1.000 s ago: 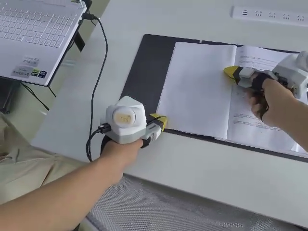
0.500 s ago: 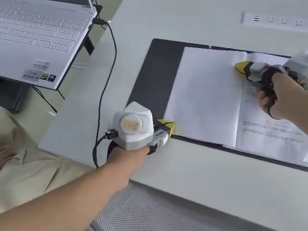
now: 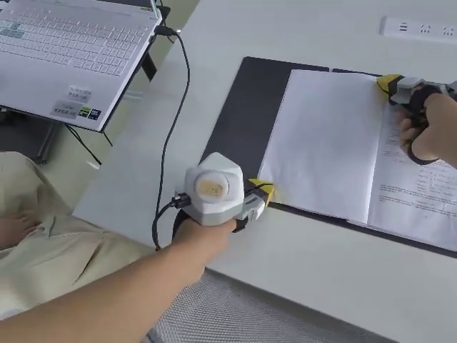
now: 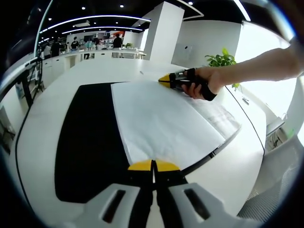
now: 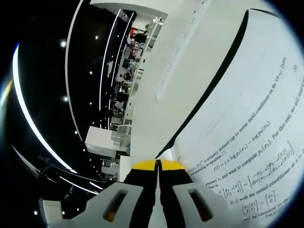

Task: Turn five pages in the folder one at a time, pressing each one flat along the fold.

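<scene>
The folder (image 3: 243, 121) lies open on the worktop (image 3: 321, 264), its fold (image 3: 375, 150) running away from the person. The right gripper (image 3: 389, 83) sits at the fold's far end, nearer the printed page (image 3: 421, 193), jaws closed on nothing and tips seemingly touching paper. The left gripper (image 3: 263, 191), jaws likewise closed and empty, rests at the near corner of the blank page (image 3: 321, 143).

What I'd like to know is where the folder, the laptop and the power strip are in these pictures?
folder (image 3: 239, 121), head view, on the bare black cover left of the pages.
laptop (image 3: 71, 43), head view, on its keyboard.
power strip (image 3: 421, 28), head view, on the middle of its white body.
</scene>
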### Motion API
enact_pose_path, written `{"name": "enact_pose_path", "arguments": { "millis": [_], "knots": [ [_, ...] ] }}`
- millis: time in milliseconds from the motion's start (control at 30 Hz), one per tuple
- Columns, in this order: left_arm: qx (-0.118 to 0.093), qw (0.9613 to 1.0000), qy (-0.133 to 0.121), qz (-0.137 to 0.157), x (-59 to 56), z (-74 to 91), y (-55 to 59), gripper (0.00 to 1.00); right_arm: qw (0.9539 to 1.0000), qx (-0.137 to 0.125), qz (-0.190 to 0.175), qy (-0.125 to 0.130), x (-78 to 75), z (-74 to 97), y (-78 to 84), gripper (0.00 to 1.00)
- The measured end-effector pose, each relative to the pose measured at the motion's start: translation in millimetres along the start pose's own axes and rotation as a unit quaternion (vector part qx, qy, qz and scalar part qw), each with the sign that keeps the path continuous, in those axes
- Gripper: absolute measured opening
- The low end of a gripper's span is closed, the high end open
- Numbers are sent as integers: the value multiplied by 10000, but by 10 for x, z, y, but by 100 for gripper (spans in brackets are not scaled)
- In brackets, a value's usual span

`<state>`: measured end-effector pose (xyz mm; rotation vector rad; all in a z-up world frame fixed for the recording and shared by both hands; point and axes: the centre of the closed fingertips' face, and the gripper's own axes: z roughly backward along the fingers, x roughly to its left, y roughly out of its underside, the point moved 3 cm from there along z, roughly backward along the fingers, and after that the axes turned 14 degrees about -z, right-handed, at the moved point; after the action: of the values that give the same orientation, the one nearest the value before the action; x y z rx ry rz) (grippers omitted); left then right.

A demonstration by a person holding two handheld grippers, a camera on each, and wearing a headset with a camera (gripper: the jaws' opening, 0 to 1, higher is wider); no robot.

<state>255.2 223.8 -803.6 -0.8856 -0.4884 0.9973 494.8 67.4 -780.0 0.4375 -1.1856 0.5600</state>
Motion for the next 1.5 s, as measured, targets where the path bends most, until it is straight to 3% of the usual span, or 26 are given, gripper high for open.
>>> {"name": "enact_pose_path", "arguments": {
  "millis": [133,333,567,833,1500],
  "knots": [
    [12,10000,9,-29,-10,10,-9,0,9999,-14,-149,2,4,-10,-7,0],
    [8,10000,-3,-21,-16,15,-12,0,10000,51,-74,37,0,6,13,0],
    [19,10000,-18,-14,-18,15,-14,0,9995,302,18,114,-29,71,84,0],
    [28,10000,-6,-35,-21,19,-17,0,9981,570,180,148,-81,201,202,0],
    [27,10000,-55,-32,-36,45,-27,0,9944,1037,197,105,-218,599,483,0]
  ]
}}
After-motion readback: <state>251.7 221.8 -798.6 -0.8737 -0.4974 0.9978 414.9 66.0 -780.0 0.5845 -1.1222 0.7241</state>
